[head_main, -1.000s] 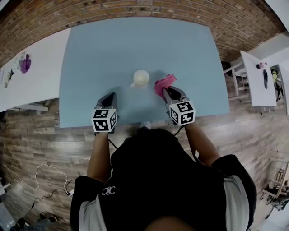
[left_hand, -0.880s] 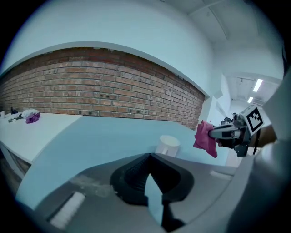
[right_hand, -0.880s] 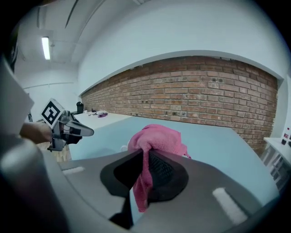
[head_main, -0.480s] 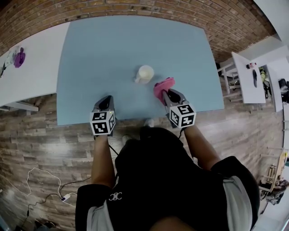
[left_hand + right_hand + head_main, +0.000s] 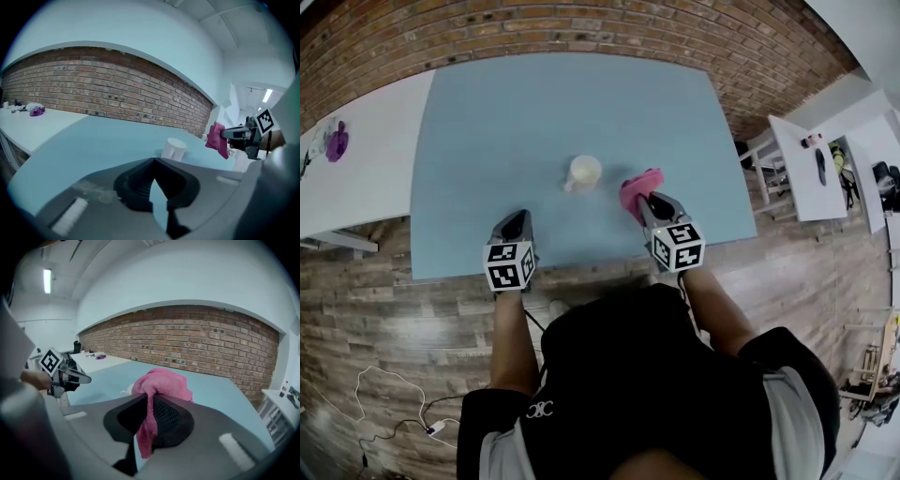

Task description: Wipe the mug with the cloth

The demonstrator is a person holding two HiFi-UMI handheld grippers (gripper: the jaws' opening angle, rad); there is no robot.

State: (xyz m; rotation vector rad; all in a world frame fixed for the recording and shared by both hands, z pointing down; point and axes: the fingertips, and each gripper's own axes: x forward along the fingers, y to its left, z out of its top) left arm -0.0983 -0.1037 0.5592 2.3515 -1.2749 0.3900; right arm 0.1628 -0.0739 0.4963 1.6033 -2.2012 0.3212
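Here a pale blue rectangular bench (image 5: 534,103) is seen, smooth and matt, pushed up against a red brick wall (image 5: 581,23). A wood-plank floor (image 5: 394,319) lies below it and a white side bench (image 5: 356,178) stands off to the left. Near the middle of the blue top a cream cylindrical mug (image 5: 583,172) is found standing upright, glossy and plain-sided, with its mouth open upward. Just to its right, and apart from it, a pink terry cloth (image 5: 637,184) is carried above the surface. It is bunched and fluffy, and is clamped in the right tongs (image 5: 645,200), with a loose tail hanging down between the jaws. The left tongs (image 5: 521,216) are held over the near edge, jaws pressed together on nothing, well short of the mug.
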